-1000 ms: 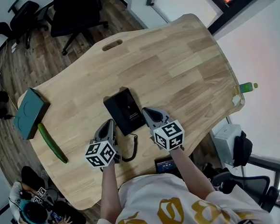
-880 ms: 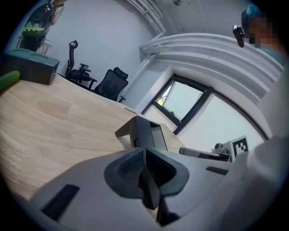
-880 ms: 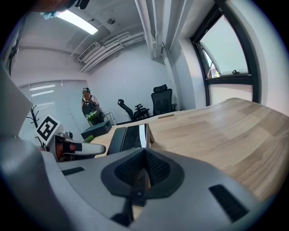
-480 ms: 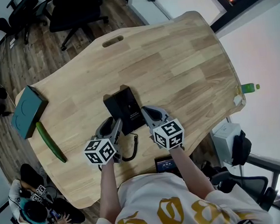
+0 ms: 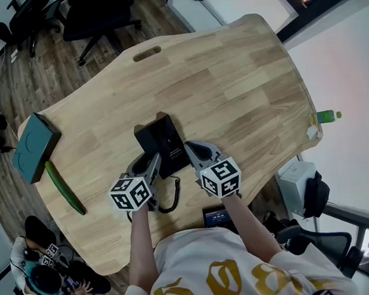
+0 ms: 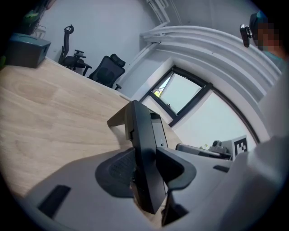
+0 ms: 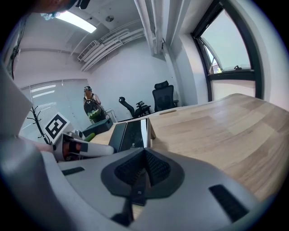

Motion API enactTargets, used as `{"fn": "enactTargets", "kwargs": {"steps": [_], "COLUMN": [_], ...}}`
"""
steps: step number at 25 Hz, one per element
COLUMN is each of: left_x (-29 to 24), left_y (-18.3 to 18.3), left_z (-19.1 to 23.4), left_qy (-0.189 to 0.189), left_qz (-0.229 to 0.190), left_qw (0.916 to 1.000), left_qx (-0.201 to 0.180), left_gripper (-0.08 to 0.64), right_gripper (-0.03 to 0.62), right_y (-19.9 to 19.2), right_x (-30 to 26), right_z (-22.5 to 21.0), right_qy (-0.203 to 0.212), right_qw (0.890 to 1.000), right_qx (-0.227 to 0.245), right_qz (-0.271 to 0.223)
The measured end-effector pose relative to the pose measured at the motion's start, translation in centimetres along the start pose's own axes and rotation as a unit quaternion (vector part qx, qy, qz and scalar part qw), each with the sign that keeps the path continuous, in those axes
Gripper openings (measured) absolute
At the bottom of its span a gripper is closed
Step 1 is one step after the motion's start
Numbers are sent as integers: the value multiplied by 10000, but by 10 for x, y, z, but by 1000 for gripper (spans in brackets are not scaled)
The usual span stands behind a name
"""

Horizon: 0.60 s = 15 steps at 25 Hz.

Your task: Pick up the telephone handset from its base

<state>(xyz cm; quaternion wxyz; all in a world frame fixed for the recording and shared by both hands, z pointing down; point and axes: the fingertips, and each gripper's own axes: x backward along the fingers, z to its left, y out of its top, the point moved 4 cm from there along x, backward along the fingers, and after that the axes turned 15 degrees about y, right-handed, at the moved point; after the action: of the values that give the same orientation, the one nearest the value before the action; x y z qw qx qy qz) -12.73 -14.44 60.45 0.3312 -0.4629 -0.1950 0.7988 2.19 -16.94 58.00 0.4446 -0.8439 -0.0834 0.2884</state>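
Observation:
A black telephone (image 5: 168, 138) lies mid-table, its handset (image 5: 146, 142) along its left side and a coiled cord (image 5: 174, 200) trailing toward me. My left gripper (image 5: 146, 162) reaches the phone's near left edge. Its jaws have just been opening, and in the left gripper view the black handset (image 6: 143, 149) stands edge-on between the spread pads of the left gripper (image 6: 145, 168), without clear pressure from either pad. My right gripper (image 5: 194, 151) rests just right of the phone's near corner. In the right gripper view the right gripper (image 7: 143, 173) has its pads together and holds nothing.
The wooden table (image 5: 236, 76) has a handle slot (image 5: 147, 53) at its far edge. A teal box (image 5: 30, 148) and a green cucumber-like object (image 5: 64, 189) lie at the left end. Office chairs (image 5: 97, 13) stand beyond; a person (image 5: 43, 276) sits lower left.
The left gripper has slid forward to the phone's left edge and its jaws have spread from shut to wide, with the handset now between them. The right gripper has stayed put.

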Motion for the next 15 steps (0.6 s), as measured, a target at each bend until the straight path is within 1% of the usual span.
{"fn": "enactTargets", "kwargs": {"steps": [3,8,15], "left_x": [0,4,7], "left_y": [1,2,3], "left_z": [0,-1,-1], "left_qy": [-86,-86,-200], "left_qz": [66,113,108], "left_qw": [9999,9999,9996], "left_qx": [1,-61,161], "left_gripper": [142,116,95], "right_gripper": [5,5,5], "right_y": [0,1,1], "right_x": [2,3,5], "right_z": [-1,-2,3], "right_qy": [-12,-39,-17], "right_qw": [10000,10000,10000], "right_qx": [-15,-27,-16], "right_qz": [-2,-16,-40]}}
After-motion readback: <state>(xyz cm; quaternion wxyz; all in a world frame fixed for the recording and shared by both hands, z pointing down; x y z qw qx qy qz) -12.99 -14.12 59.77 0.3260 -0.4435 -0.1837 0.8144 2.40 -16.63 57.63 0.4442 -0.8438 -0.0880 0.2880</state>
